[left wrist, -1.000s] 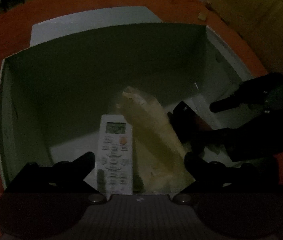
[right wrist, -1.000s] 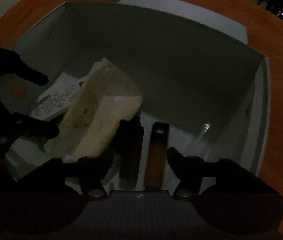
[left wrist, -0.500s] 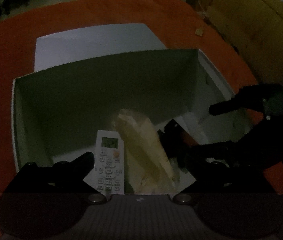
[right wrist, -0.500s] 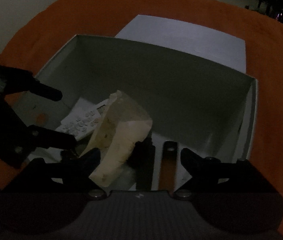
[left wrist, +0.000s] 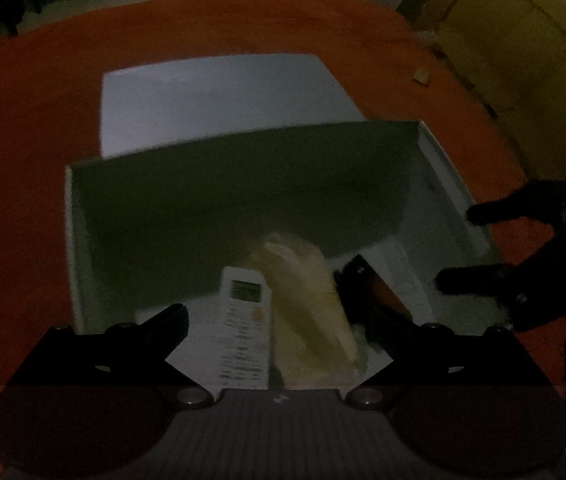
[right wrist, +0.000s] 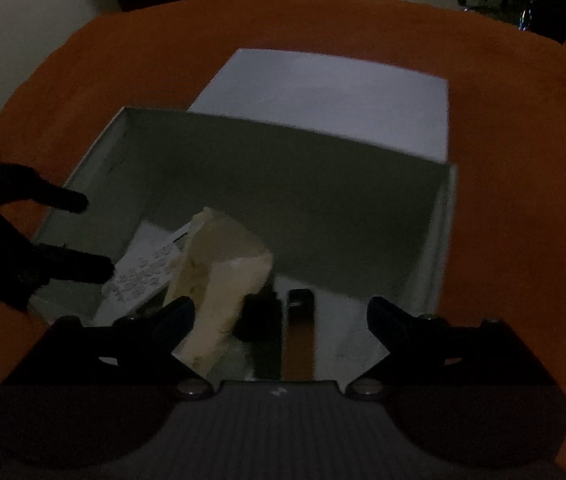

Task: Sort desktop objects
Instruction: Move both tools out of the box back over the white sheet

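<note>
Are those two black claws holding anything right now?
No. The left gripper and right gripper are both open and empty above the box.

Round table (left wrist: 35,128) is covered by an orange-red cloth. An open white box (left wrist: 77,264) is set on it, near side. A flat white lid (left wrist: 211,100) is laid directly behind the box, touching its far wall. A small pale scrap (left wrist: 421,76) is seen near the table's right edge.
</note>
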`<move>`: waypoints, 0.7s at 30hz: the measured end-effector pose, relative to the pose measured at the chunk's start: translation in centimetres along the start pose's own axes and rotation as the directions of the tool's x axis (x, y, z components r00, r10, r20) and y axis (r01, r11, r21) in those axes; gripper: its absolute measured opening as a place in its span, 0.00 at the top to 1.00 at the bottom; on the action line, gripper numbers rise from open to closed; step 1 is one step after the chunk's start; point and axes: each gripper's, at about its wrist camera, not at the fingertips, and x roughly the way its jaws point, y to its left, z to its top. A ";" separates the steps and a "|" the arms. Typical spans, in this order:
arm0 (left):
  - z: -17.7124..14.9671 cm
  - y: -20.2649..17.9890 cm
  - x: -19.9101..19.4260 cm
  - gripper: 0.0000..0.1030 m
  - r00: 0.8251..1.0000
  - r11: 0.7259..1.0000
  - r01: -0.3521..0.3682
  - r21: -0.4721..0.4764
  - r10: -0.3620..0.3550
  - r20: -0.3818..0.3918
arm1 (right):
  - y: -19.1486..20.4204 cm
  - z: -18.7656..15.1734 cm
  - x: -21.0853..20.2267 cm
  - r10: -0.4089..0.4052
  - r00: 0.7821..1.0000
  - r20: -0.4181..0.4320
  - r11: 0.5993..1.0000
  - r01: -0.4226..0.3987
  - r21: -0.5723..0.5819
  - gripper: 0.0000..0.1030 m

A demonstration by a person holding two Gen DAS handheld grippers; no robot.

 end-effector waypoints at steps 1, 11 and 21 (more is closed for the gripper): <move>0.5 0.0 -0.5 0.02 1.000 1.000 -0.009 0.006 0.009 0.001 | -0.1 0.4 -0.7 -0.008 1.000 -0.003 1.000 0.008 -0.018 0.07; 7.0 0.9 -4.0 0.00 0.994 0.994 -0.080 0.069 0.074 0.079 | -2.9 7.4 -4.0 -0.046 0.999 0.006 0.998 0.046 0.035 0.05; 14.5 5.3 0.0 0.00 0.966 0.987 -0.163 0.000 0.160 0.203 | -9.6 13.9 -1.3 -0.044 0.996 0.084 0.977 0.025 0.212 0.04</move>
